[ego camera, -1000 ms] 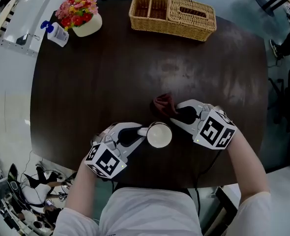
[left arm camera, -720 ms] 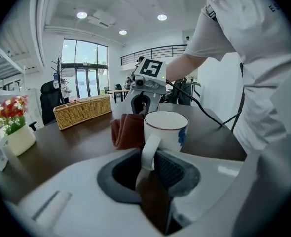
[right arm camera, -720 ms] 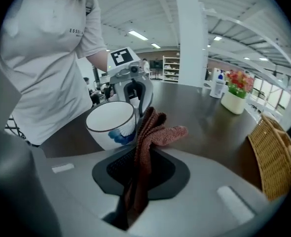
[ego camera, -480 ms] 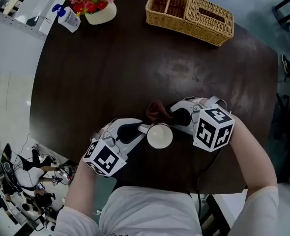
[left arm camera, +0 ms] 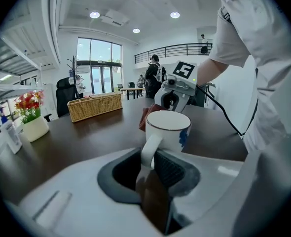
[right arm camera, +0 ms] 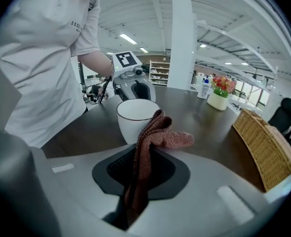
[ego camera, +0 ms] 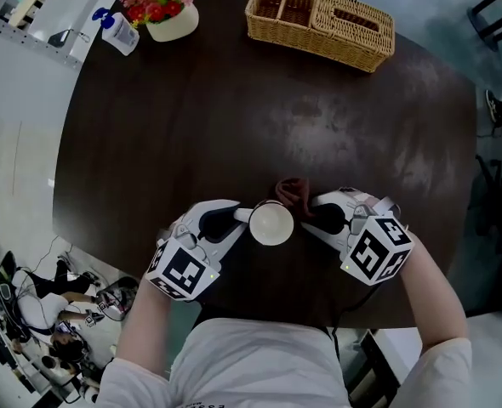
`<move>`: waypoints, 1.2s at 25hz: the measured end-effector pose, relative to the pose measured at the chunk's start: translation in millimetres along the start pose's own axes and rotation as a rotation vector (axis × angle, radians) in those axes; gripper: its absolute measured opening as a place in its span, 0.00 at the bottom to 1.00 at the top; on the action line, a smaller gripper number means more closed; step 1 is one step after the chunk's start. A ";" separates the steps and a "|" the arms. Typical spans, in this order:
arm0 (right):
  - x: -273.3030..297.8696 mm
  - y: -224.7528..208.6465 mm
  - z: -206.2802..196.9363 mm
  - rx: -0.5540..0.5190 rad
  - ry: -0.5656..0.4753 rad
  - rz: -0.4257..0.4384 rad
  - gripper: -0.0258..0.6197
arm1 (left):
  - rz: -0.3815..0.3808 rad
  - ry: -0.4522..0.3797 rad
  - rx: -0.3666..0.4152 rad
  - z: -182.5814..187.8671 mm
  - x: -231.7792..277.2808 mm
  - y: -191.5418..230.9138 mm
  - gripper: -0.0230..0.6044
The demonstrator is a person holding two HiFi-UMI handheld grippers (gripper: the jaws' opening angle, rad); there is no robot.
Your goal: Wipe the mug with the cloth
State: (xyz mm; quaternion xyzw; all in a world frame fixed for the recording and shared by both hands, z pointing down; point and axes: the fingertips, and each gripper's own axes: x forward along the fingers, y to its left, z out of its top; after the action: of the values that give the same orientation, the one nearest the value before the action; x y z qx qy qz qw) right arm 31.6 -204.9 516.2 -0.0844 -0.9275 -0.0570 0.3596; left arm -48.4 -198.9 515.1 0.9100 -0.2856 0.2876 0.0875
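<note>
Head view looks steeply down; both gripper views face each other closely, sharing the mug (left arm camera: 167, 128).

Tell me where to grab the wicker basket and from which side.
Likely the outer wall of the basket at its open-compartment end, taken from straight above, straddling that wall. It is thin and upright with free space inside. The other end is covered by a slotted lid, and the whole basket looks too wide to span.

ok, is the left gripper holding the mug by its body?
No, the left gripper is shut on the handle of the mug; the body stands free ahead.
</note>
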 end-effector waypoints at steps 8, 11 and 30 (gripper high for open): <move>4.2 34.5 -6.8 0.231 -0.025 -0.157 0.16 | -0.029 0.030 0.032 -4.3 -2.1 -7.4 0.16; 9.0 44.4 -9.8 0.338 -0.020 -0.224 0.16 | -0.063 0.043 0.070 -8.4 -3.7 -13.1 0.16; -17.3 63.9 -40.1 1.057 -0.080 -0.702 0.16 | -0.237 -0.181 0.194 0.9 -2.6 -23.0 0.15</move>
State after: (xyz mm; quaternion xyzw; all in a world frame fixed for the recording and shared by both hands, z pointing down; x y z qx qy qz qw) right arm 83.1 -151.0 536.8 0.4116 -0.8156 0.2971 0.2776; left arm -36.6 -179.1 513.0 0.9636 -0.1540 0.2184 0.0064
